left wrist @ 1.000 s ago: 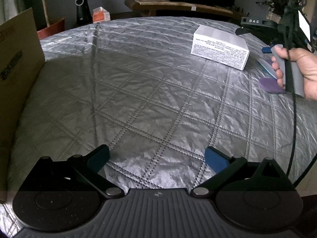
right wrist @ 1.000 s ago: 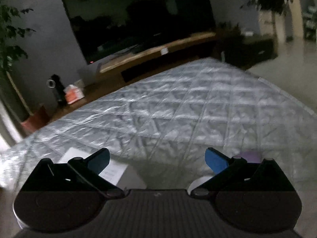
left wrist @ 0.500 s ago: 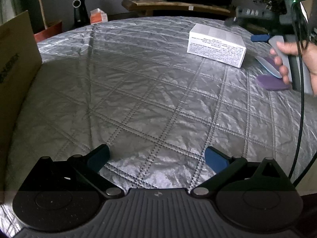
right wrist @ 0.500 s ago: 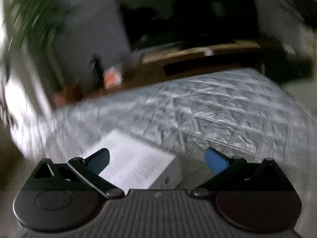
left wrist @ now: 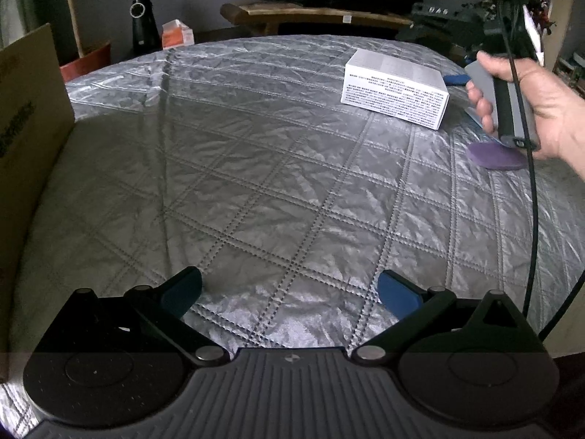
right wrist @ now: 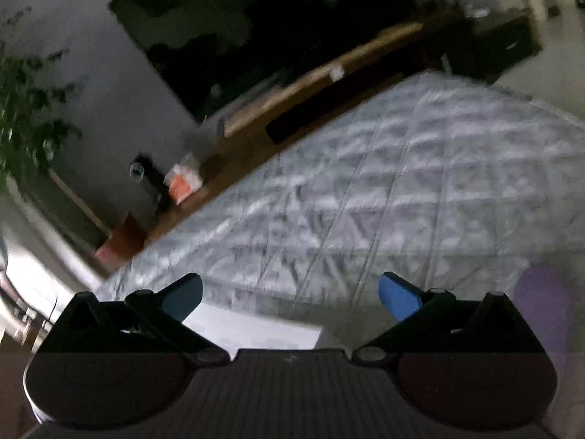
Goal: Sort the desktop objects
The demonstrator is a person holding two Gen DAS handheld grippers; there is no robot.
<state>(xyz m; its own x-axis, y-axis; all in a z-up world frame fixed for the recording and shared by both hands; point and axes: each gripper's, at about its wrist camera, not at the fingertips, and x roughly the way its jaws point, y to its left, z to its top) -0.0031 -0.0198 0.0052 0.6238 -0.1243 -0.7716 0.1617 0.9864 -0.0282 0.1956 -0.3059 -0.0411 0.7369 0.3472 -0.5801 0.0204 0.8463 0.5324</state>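
Note:
A white printed box (left wrist: pixel 396 86) lies on the silver quilted table cover (left wrist: pixel 256 168) at the far right. A flat purple piece (left wrist: pixel 497 157) lies to its right, partly under a person's hand (left wrist: pixel 537 109) holding the right gripper's grey handle. My left gripper (left wrist: pixel 290 292) hovers open over bare quilt near the front edge, far from the box. In the blurred right wrist view, my right gripper (right wrist: pixel 290 294) is open and tilted above the box (right wrist: pixel 252 329), whose top shows between and below the fingers. The purple piece (right wrist: pixel 544 300) shows at lower right.
A brown cardboard box wall (left wrist: pixel 25 139) stands along the table's left side. Behind the table are a wooden TV bench (left wrist: pixel 321 18), a dark screen, a black bottle (left wrist: pixel 144 27), an orange pack (left wrist: pixel 177 34) and a potted plant. A black cable (left wrist: pixel 530 197) hangs from the right handle.
The hand with the right gripper has moved lower and nearer the white box. The right wrist view has swung and tilted, with the purple piece back in sight. My left gripper has barely moved.

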